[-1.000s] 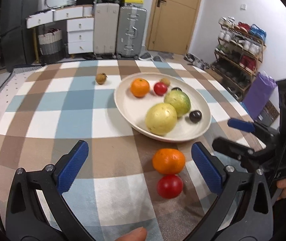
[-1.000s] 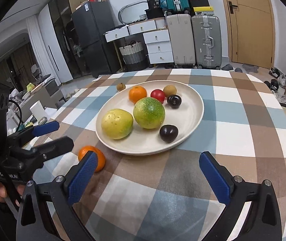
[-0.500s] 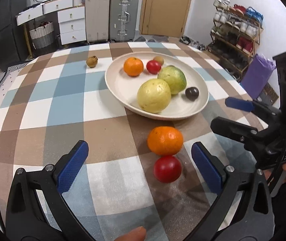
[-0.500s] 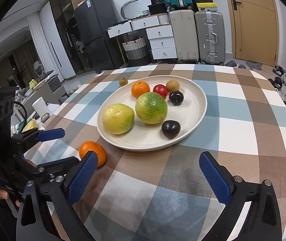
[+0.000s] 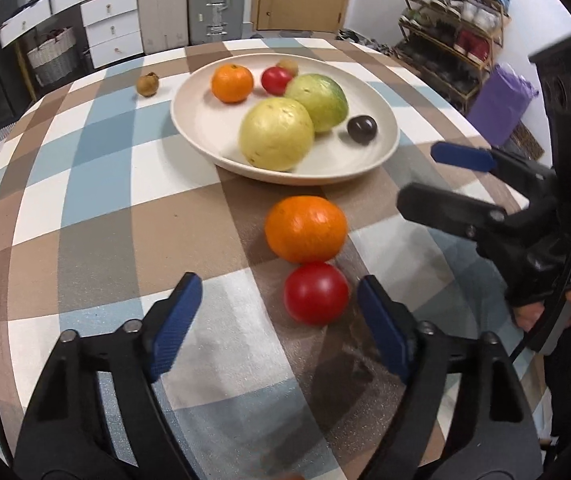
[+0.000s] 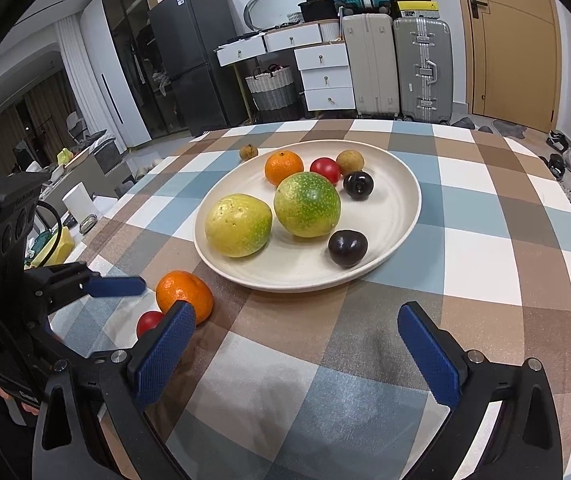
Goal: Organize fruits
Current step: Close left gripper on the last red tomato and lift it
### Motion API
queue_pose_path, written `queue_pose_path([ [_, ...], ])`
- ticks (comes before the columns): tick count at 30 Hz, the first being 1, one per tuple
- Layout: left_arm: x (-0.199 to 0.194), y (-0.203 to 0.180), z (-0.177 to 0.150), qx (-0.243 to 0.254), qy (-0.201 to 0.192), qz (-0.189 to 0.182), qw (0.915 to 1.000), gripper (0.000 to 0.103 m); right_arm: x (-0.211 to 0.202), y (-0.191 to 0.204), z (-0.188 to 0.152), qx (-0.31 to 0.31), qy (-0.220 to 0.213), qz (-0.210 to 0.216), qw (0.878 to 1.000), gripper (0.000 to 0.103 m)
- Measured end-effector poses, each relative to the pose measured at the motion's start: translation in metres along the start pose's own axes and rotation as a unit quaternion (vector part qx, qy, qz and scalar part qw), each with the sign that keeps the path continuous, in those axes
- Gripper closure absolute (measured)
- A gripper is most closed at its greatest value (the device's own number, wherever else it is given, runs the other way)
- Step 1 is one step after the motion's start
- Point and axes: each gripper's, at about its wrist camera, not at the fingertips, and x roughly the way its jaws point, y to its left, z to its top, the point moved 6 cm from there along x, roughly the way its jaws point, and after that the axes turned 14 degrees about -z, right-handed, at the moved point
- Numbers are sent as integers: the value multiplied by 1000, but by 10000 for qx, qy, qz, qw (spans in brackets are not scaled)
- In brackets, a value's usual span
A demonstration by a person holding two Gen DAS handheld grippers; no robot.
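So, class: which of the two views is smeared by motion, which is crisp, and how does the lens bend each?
Left wrist view: yellow fruit and plate rim smeared; right wrist view: crisp plate; both bulge, with dark rounded corners.

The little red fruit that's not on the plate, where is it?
The red fruit lies on the tablecloth, touching the loose orange, between the left gripper fingers.
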Motion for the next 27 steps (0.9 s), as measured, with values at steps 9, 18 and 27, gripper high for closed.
queue_pose_path([
  [9,-1,-12,-4,368,9,-238,9990,71,0,-1,0,14,11,2,10000,0],
  [18,-11,-8,0,314,-255,-257,9989,74,1,-1,0,28,19,8,10000,0],
  [27,-35,19,14,-127,-875,-121,9960,74,2,0,-2,57,78,74,9999,0],
])
